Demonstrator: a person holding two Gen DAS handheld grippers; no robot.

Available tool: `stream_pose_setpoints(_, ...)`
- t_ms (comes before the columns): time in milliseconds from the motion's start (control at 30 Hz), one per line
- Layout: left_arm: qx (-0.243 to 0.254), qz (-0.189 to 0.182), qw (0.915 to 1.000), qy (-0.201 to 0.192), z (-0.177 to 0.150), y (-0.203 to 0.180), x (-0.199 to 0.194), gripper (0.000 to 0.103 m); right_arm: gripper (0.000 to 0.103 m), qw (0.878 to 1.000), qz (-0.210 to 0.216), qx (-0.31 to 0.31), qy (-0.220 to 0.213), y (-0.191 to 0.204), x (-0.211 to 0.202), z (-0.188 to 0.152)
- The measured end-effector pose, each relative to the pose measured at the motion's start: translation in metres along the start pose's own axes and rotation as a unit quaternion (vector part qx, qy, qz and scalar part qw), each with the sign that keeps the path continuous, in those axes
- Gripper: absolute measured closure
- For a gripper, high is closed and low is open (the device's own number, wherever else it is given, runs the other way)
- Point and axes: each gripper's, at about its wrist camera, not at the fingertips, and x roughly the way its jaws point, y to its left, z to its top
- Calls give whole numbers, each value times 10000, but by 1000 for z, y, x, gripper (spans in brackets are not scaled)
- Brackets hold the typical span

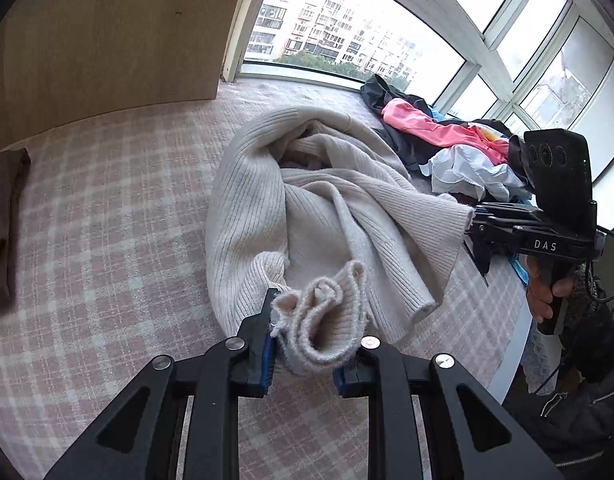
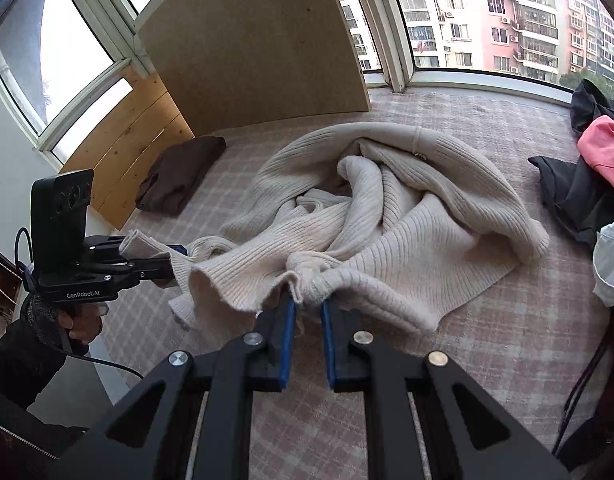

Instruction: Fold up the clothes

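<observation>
Your left gripper (image 1: pixel 307 344) is clamped on a bunched, rolled edge of the cream ribbed sweater (image 1: pixel 327 208), the fabric wadded thick between its blue pads. Your right gripper (image 2: pixel 309 320) pinches another gathered edge of the same sweater (image 2: pixel 387 216), its jaws drawn nearly together on a small knot of knit. Each hand (image 2: pixel 83 320) grips a black handle (in the left wrist view the right gripper (image 1: pixel 473 224) meets the sweater at the frame's right side).

The sweater lies crumpled in a loose heap in the middle of a pink and white checked cover (image 1: pixel 107 220), its near edges drawn toward you.

Beyond it on one side, a pile of clothes (image 1: pixel 455 148) sits by the window: black, coral pink, white and a bit of blue, tangled together. On the other side, a folded dark brown garment (image 2: pixel 179 176) rests well apart from the sweater, against a wooden panel (image 2: pixel 251 44). No containers are visible. Apartment blocks (image 2: pixel 507 20) show through the curved window.
</observation>
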Motion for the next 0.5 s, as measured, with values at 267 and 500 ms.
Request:
stream_pose_setpoints(267,74,-397,9986,-349,27,-10,-29,83,90,9997,19,129,-210,-3,-21,13)
stream_pose_setpoints(500,533,-367,9954,-705,62,-34,-60,83,90,9994,37,124,-333,1,-37,12)
